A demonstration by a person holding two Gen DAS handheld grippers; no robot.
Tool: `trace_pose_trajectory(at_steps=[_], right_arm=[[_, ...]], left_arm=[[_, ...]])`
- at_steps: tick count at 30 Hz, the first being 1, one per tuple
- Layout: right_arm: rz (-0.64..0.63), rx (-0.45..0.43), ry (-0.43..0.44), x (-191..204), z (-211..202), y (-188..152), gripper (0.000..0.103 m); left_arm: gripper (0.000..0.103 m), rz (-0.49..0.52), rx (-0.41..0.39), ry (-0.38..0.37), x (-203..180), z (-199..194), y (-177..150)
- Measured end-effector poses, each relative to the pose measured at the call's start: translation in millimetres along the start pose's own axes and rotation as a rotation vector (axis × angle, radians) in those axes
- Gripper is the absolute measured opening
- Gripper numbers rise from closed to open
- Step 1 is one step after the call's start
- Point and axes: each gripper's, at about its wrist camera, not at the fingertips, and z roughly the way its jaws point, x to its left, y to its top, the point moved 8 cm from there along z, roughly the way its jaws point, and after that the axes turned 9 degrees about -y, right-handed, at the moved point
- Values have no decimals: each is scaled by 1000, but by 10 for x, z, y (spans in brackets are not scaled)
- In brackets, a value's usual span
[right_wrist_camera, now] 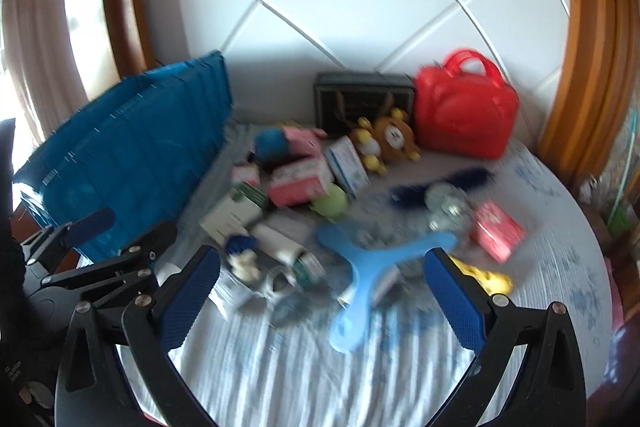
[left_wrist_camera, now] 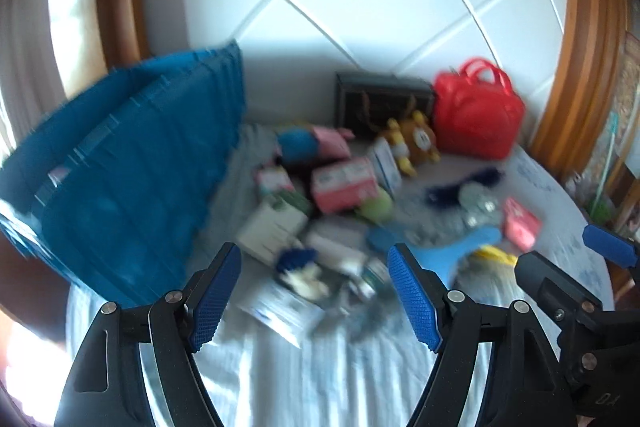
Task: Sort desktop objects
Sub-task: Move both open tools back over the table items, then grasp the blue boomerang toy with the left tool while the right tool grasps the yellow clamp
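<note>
At nine o'clock stands the blue crate (right_wrist_camera: 132, 155); the clutter (right_wrist_camera: 304, 187) of boxes, soft toys and a light, stiff blue three-armed piece (right_wrist_camera: 368, 267) lies mid-cloth — best pinched on one arm. Left hand-held gripper (left_wrist_camera: 316, 295) and right hand-held gripper (right_wrist_camera: 320, 299) both gape wide, holding nothing.

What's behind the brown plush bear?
Behind the brown plush bear stands a dark box, its lower right front hidden by the toy. The red bag sits beside it.

- Both wrist cameras look forward past their fingers (left_wrist_camera: 216, 291) toward the white wall (right_wrist_camera: 360, 7), hovering near the surface (right_wrist_camera: 320, 367).
- Both share the clutter beyond the fingertips.
</note>
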Motion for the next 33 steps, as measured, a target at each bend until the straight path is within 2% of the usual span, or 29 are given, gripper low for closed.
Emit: trace_pose_trajectory(at_steps=[6,9,12,15,18,22,24,26,28,33], right_arm=[[49,165,-19,-770,447,-757,103],[97,222,-40,-1090,636,-1051,103],[176,243,-60,-1392,753,-1219,103],[238,230,-82,-1611,841,-1291,103],[207,214,-109,-1630,925,-1261,103],[194,243,-136,-1568,1084,-1231,103],[161,254,-159,-1555,1167,-1233,103],[155,277,-147,-1592,1263,-1255,103],[156,294,-141,-1674,1350,-1261,103],[113,317,-100,-1901,1621,-1182,103]], left_arm=[[76,47,157,-44,-830,532,-537],[76,72,219,-44,-952,722,-788],[76,75,242,-46,-936,844,-898],[76,62,256,-54,-889,983,-909],[76,53,263,-76,-910,1157,-874],[76,100,334,-144,-1109,1375,-895],[76,112,370,-143,-1182,1481,-918],[76,116,382,-132,-1224,1560,-905],[76,121,377,-114,-1252,1605,-852],[76,56,345,-71,-1305,1742,-675]])
